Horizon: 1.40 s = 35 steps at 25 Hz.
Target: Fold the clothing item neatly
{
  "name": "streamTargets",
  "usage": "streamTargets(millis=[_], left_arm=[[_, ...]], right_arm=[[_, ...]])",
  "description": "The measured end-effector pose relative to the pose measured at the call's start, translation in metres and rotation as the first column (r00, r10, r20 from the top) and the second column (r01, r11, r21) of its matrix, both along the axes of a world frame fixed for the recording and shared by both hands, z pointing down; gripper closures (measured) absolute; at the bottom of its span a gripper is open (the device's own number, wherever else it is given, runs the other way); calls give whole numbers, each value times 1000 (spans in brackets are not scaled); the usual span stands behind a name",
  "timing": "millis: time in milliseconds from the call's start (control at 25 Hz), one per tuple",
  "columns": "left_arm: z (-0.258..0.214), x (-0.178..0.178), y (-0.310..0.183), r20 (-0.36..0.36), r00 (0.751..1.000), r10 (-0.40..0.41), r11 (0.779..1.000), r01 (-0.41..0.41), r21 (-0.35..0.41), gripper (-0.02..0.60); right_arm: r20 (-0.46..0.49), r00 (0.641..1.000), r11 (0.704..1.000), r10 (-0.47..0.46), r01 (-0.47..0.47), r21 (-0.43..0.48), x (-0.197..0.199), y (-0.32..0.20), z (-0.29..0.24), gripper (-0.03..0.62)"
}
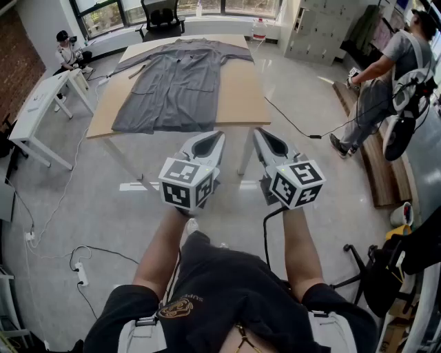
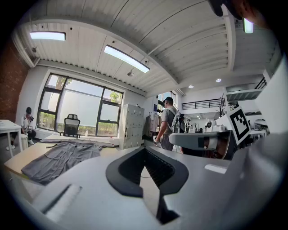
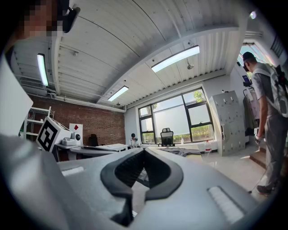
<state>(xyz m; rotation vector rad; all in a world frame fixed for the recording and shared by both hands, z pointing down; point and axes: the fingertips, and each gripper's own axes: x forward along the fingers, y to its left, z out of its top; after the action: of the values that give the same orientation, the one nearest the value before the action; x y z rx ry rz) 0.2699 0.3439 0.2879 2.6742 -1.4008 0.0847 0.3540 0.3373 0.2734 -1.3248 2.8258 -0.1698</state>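
Observation:
A long grey coat (image 1: 176, 86) lies spread flat on the tan table (image 1: 238, 96), collar at the far end and sleeves out to both sides. I stand back from the table's near edge. My left gripper (image 1: 210, 140) and right gripper (image 1: 265, 138) are held side by side at chest height, short of the table, both shut with nothing between the jaws. In the left gripper view the grey coat (image 2: 58, 157) shows at the left beyond the shut left gripper (image 2: 145, 150). The right gripper view has the shut right gripper (image 3: 144, 152) level, with the coat (image 3: 180, 152) small in the distance.
A person (image 1: 386, 83) stands at the right by a wooden bench (image 1: 375, 148), with a black cable (image 1: 303, 127) running over the floor toward the table. A white desk (image 1: 41, 110) stands at the left, another person (image 1: 69, 52) sits beyond it, and an office chair (image 1: 162, 17) is behind the table.

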Motion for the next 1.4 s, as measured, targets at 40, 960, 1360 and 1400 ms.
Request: streamTargets(millis=[40, 960, 1360, 1400], left_arm=[[0, 0, -1, 0, 1000, 0, 1000, 0, -1, 574], [4, -8, -19, -7, 1000, -23, 1000, 23, -14, 574], [13, -41, -40, 0, 997, -71, 997, 71, -37, 574], [14, -46, -43, 0, 997, -79, 996, 79, -39, 574]], right_arm=[[3, 1000, 1000, 0, 0, -1, 0, -1, 0, 591], [-2, 1000, 999, -1, 1, -38, -3, -20, 9, 591], [8, 998, 996, -55, 55, -66, -34, -46, 20, 591], [7, 998, 996, -64, 65, -69, -40, -49, 22, 591]])
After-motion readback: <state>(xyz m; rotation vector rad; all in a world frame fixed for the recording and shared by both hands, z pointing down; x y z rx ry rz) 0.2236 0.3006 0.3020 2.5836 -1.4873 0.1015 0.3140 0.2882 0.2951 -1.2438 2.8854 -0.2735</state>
